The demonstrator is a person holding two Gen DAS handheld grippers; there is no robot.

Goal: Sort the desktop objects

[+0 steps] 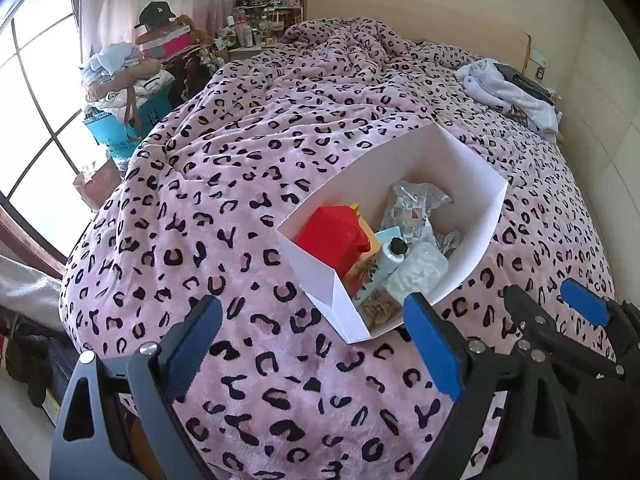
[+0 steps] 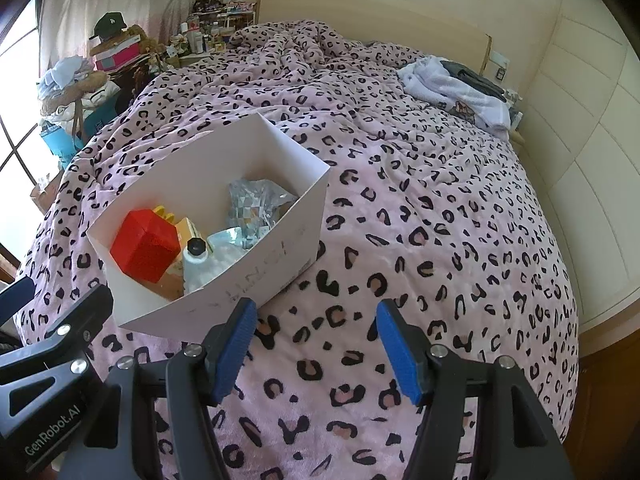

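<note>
A white cardboard box sits on a pink leopard-print bedspread. Inside it lie a red box-shaped object, a white bottle with a black cap, a clear wrapped packet and a flowered carton. My left gripper hovers just in front of the box, open and holding nothing. My right gripper stands open to the box's right, above the bedspread, also holding nothing; its fingers show at the left wrist view's right edge.
Folded white and grey clothes lie at the bed's far right by the headboard. A cluttered pile with a dark cap, boxes and a blue bag stands left of the bed, beside a window. A crowded shelf stands behind.
</note>
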